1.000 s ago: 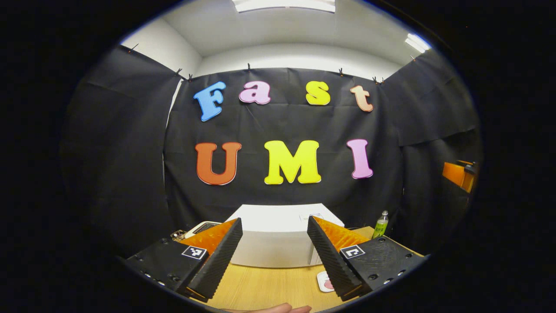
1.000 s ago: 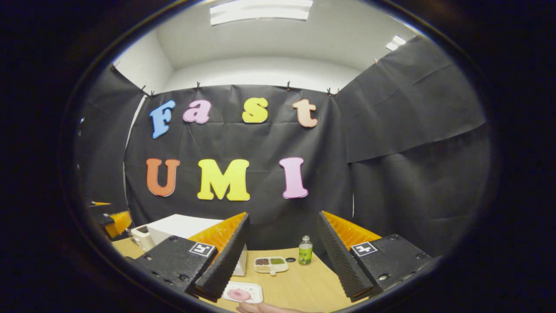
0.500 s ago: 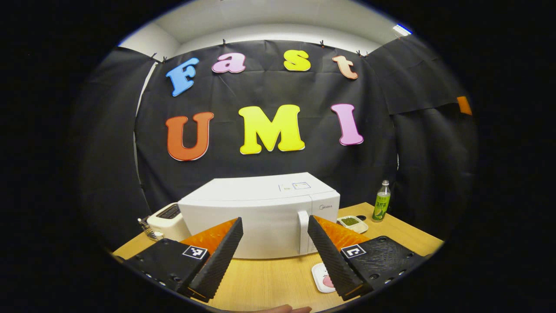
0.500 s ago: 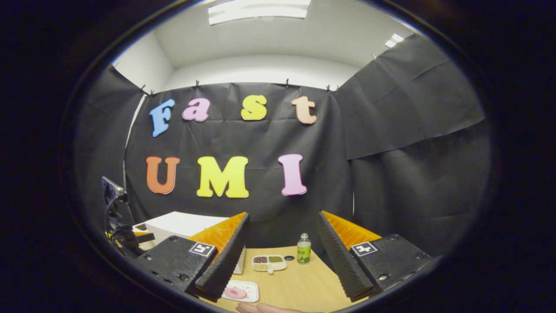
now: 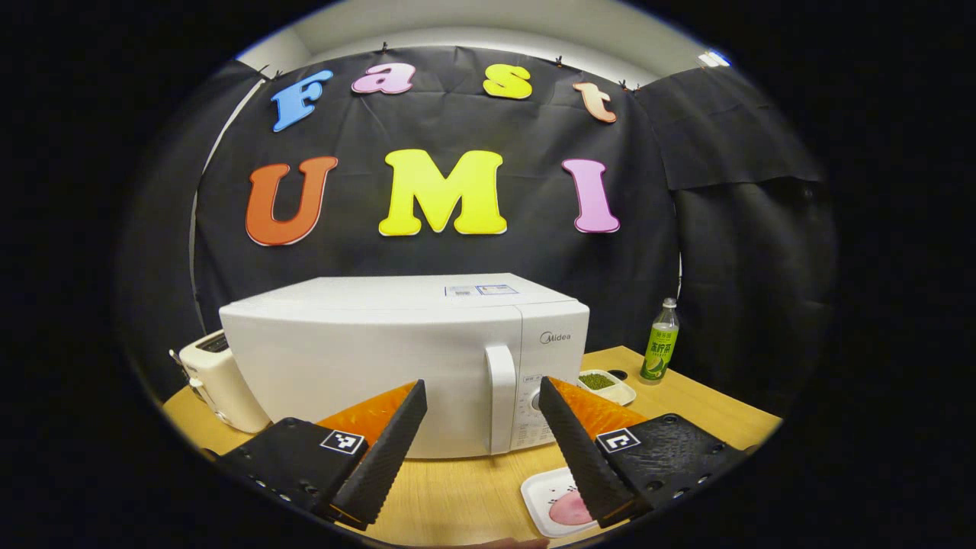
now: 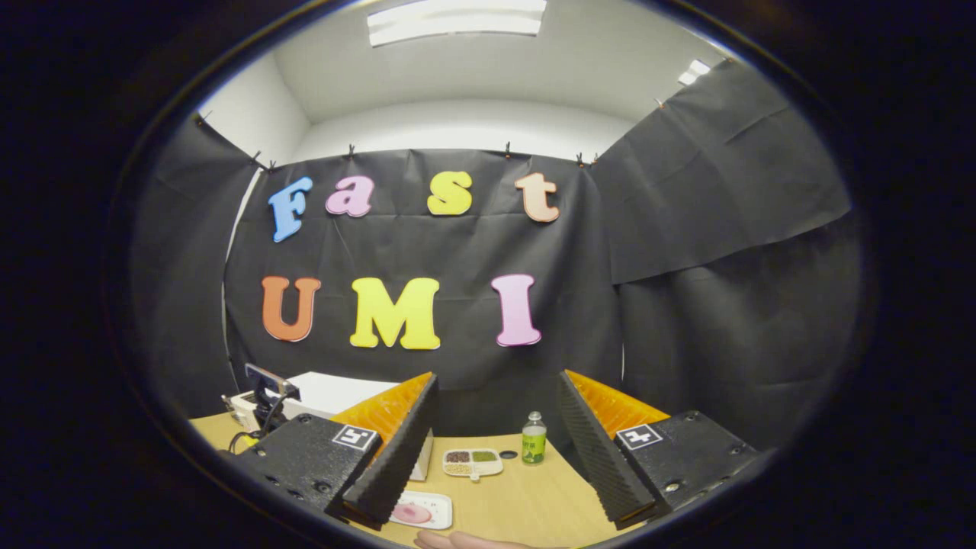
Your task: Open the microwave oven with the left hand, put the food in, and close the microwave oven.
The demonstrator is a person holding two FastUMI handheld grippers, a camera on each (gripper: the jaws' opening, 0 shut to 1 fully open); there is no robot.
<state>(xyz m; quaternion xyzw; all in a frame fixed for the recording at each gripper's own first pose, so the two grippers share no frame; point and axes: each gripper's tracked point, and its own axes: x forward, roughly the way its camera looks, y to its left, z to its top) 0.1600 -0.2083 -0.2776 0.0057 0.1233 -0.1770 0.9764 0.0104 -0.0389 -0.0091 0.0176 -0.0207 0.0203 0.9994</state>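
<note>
A white microwave (image 5: 366,358) stands on the wooden table (image 5: 457,496) with its door shut and its vertical handle (image 5: 501,396) at the right of the door. My left gripper (image 5: 481,385) is open in front of it, a little short of the handle, with nothing between its fingers. A white plate with pink food (image 5: 553,503) lies on the table by its right finger. My right gripper (image 6: 496,377) is open and holds nothing; the food plate (image 6: 419,511) lies below its left finger, and part of the microwave (image 6: 328,389) shows behind that finger.
A white toaster (image 5: 221,381) stands left of the microwave. To the microwave's right are a divided dish (image 6: 473,461) of grains and a green bottle (image 6: 534,440), also the dish (image 5: 602,383) and bottle (image 5: 659,343). A hand (image 6: 457,541) shows at the bottom edge.
My left gripper has tilted down and moved closer to the microwave, which now looms larger with its handle between the fingers. The right gripper has barely moved.
</note>
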